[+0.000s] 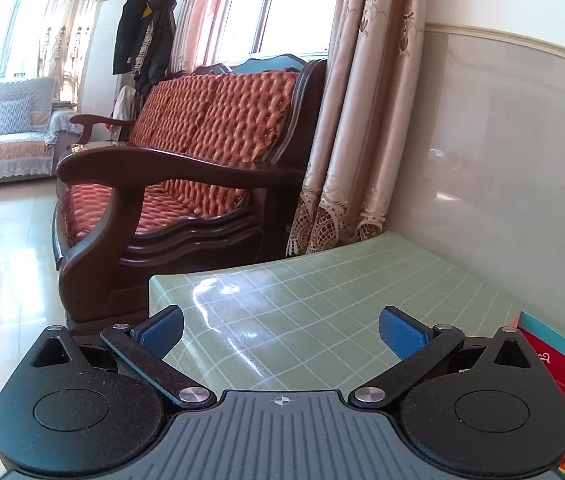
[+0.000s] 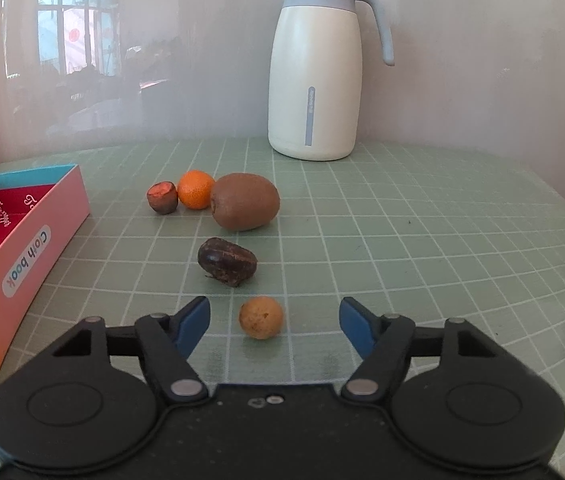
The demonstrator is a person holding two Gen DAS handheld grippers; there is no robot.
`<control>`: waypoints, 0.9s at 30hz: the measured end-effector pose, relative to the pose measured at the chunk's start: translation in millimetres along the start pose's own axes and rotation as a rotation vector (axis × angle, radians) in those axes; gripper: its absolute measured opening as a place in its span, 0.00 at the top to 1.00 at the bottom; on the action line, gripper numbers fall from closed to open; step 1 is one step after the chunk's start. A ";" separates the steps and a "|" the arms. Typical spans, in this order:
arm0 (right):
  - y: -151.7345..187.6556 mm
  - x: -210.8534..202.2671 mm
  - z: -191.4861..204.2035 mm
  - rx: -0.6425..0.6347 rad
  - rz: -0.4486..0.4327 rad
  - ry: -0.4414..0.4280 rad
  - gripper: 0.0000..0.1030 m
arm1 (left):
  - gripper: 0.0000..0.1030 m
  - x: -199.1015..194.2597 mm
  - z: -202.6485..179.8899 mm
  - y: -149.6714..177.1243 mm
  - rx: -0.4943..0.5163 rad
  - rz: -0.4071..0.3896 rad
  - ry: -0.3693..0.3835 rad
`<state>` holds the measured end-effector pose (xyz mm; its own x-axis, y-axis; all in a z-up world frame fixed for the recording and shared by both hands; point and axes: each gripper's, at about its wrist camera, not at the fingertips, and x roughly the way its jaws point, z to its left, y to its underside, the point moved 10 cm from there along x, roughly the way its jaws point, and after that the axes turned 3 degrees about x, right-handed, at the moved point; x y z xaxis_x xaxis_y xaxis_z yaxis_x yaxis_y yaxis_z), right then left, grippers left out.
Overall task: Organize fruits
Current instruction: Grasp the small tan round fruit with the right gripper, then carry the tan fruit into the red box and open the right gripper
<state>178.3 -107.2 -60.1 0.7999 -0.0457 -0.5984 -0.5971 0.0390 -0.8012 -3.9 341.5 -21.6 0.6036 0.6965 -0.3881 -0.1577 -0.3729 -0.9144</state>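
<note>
In the right wrist view my right gripper (image 2: 273, 320) is open, its blue pads either side of a small tan round fruit (image 2: 261, 317) on the green grid table (image 2: 402, 240). Beyond it lie a dark brown fruit (image 2: 227, 261), a kiwi (image 2: 245, 201), a small orange (image 2: 195, 189) and a dark fruit with a red cut face (image 2: 162, 197). An open pink and orange box (image 2: 22, 252) with a red inside stands at the left. My left gripper (image 1: 281, 332) is open and empty over the table's left end (image 1: 302, 300); the box's corner (image 1: 554, 360) shows at its right.
A white and blue thermos jug (image 2: 316, 68) stands at the back by the wall. In the left wrist view a wooden sofa with orange cushions (image 1: 186, 176) and a curtain (image 1: 346, 140) stand past the table's edge.
</note>
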 end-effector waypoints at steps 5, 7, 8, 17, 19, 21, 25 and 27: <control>3.0 4.8 3.4 0.005 0.024 -0.022 0.57 | 0.00 3.1 4.9 0.1 -0.014 0.006 -0.010; 2.8 4.4 6.5 -0.007 0.019 -0.024 0.58 | 0.00 3.5 7.1 0.9 -0.021 0.011 -0.010; 2.7 4.2 8.3 -0.013 0.017 -0.026 0.59 | 0.00 4.0 8.0 1.3 -0.022 0.012 -0.011; 5.8 8.1 16.7 -0.013 0.047 -0.055 0.76 | 0.00 7.1 13.5 1.9 -0.022 0.017 -0.021; 5.7 8.1 18.0 -0.019 0.047 -0.051 0.76 | 0.00 6.8 14.4 2.3 -0.021 0.018 -0.023; 5.9 8.1 19.8 -0.021 0.047 -0.055 0.76 | 0.00 6.8 16.0 2.3 -0.024 0.020 -0.024; 5.8 8.6 24.6 -0.027 0.047 -0.065 0.77 | 0.00 6.4 17.9 2.9 -0.025 0.022 -0.027; 4.5 5.9 26.9 -0.028 0.036 -0.072 0.77 | 0.00 7.3 16.9 2.9 -0.024 0.025 -0.026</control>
<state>181.9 -80.4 -67.2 0.7798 0.0272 -0.6254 -0.6258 0.0112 -0.7799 -13.1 355.8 -29.0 0.5793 0.7024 -0.4136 -0.1529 -0.4047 -0.9016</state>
